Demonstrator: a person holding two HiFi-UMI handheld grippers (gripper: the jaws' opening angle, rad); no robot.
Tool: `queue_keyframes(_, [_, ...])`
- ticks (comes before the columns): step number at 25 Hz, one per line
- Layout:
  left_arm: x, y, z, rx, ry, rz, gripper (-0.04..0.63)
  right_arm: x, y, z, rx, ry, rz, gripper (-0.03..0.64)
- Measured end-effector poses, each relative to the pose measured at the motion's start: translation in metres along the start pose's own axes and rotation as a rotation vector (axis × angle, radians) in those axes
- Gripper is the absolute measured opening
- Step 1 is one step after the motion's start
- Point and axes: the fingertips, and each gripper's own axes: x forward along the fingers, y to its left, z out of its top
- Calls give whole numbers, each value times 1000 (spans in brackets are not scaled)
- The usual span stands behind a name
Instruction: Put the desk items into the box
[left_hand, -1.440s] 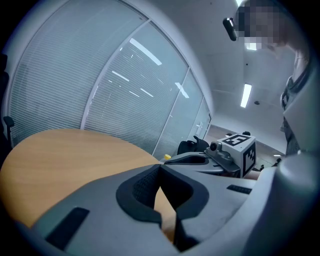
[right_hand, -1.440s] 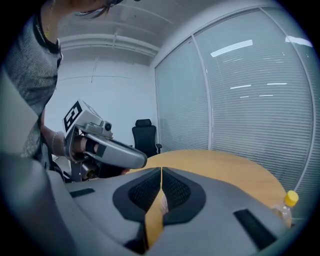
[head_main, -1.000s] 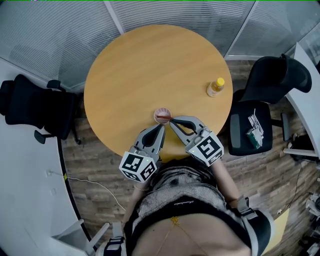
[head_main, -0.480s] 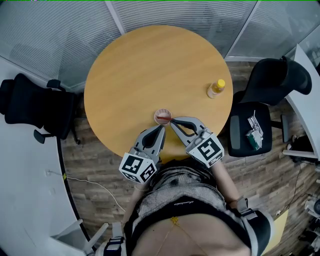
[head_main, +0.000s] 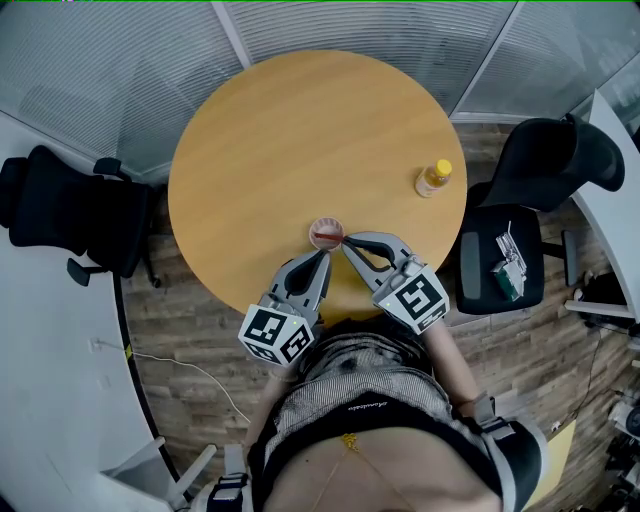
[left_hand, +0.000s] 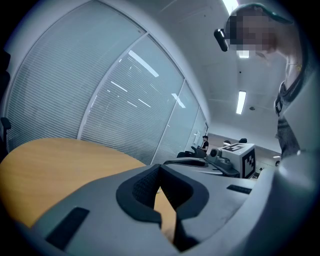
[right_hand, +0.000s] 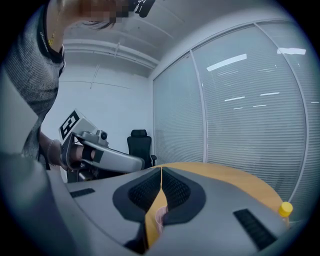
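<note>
Small pinkish round item (head_main: 326, 232), too tiny to identify, lower centre of your round wooden counter (head_main: 300, 130), left gripper (head_main: 321, 256) and right gripper (head_main: 345, 243) jaws clenched empty just beside it, yellow-capped bottle (head_main: 432, 177) far right.

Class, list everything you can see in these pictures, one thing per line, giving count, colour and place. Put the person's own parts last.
table: one, round, light wood, centre of the head view.
small round container: one, pinkish with something red inside, near the table's near edge, at the tongs' tips.
bottle: one, yellowish with a yellow cap, upright on the table's right side.
office chairs: two, black; left chair and right chair, on either side of the table.
packets: white and green, on the right chair's seat.
blinds: grey-white, behind the table.
left tongs: grey, shut, empty.
right tongs: grey, shut, beside the container.
</note>
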Motion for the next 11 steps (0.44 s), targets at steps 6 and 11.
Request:
queue_keyframes(6, [0,1,-3,1,7,6,18,1,1,-3,-6,5,3,26])
queue_keyframes(11, [2,3,-5,0,8,4,18,2,-3,-6,-15,16,-1,26])
